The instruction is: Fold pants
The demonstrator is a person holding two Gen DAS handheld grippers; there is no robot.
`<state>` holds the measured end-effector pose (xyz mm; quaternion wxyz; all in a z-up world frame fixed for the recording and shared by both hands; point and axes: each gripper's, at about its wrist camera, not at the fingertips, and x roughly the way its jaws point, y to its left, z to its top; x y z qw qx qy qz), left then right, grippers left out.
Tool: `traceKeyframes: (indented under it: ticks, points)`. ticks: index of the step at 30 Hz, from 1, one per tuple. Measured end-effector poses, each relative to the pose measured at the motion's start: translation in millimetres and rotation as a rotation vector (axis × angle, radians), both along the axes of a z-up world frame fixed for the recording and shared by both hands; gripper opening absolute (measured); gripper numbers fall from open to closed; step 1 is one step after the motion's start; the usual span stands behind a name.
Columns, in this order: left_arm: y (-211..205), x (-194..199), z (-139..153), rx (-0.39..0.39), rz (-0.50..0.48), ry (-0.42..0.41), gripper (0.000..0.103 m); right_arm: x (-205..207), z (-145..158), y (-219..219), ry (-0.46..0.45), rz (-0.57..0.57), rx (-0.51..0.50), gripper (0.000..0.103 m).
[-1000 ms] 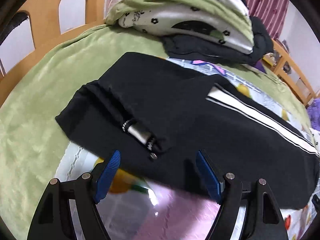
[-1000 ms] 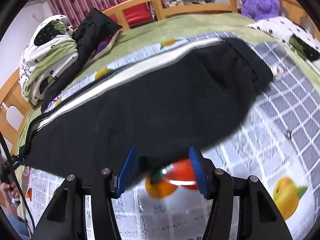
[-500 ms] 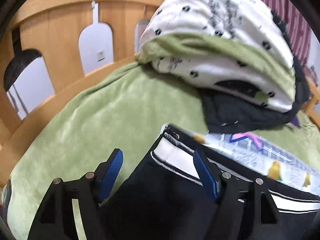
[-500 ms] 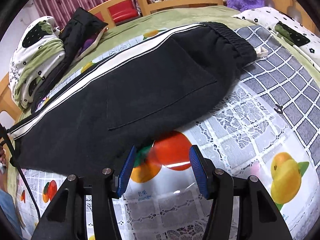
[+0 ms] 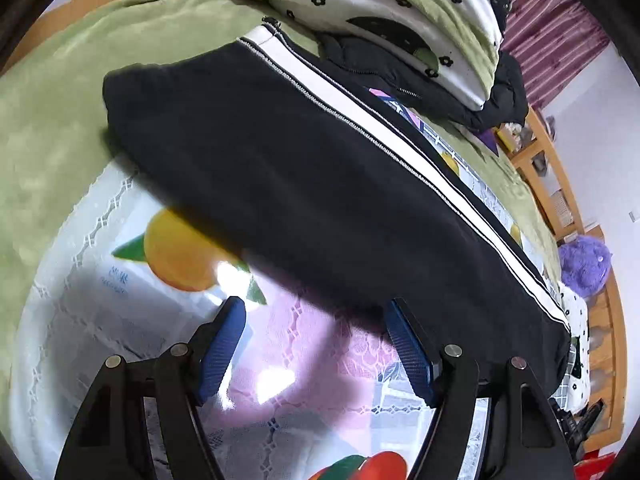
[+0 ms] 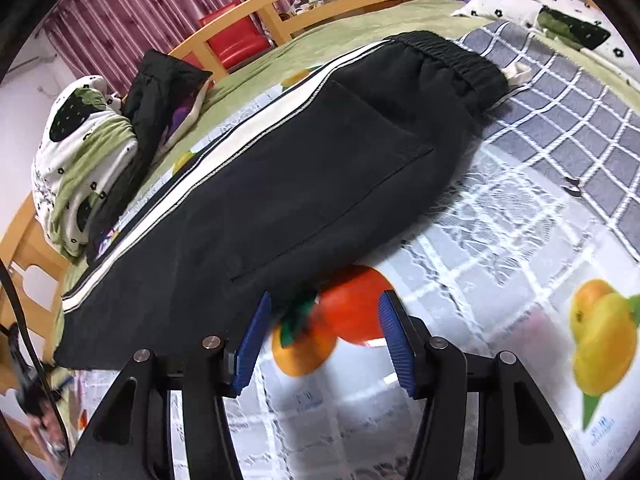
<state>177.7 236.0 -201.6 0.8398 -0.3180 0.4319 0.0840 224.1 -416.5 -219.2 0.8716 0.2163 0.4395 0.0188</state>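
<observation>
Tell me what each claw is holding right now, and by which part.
Nothing is held. The left claw and the right claw both stand open over the fruit-print cover, just short of the black pants.

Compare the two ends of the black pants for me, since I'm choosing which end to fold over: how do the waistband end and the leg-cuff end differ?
The waistband end is gathered elastic, ribbed and thick; the leg-cuff end is a plain, smooth edge. The waistband end lies on the grey checked cloth, the leg-cuff end on the green blanket. Both lie flat, and the white side stripe runs toward each.
</observation>
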Motion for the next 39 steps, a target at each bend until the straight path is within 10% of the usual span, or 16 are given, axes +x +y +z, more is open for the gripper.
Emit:
traceKeyframes:
  ticks: [12,13,15,17,27,35,39]
  points:
    - [1.9,65.4,-3.3,0.099,0.104,0.012,0.069,76.1,-14.0,-18.0,-0.014,-0.086,0.140,0.054]
    - [1.1,69.8,-3.2,0.104,0.114,0.012,0.062,84.4,-15.3,-18.4,-0.011,-0.096,0.145,0.046]
    - [3.3,80.2,-2.7,0.155,0.152,0.048,0.017,97.6,-18.3,-18.6,0.002,-0.130,0.128,0.013]
    - [9.5,82.3,3.1,0.135,0.144,0.062,0.010,105.5,-21.1,-20.0,0.013,-0.138,0.136,0.010]
    - [-25.1,-20.6,81.2,0.230,-0.001,0.001,0.011,21.7,63.7,-35.5,-0.068,-0.022,0.103,0.009]
    - [-39.0,-96.2,41.4,0.243,-0.046,0.141,0.014,-82.6,41.9,-77.1,0.035,0.034,0.079,0.012]
    - [-51.0,-109.2,40.1,0.331,-0.073,0.210,0.034,-104.0,18.5,-91.0,0.108,0.028,0.103,0.017]
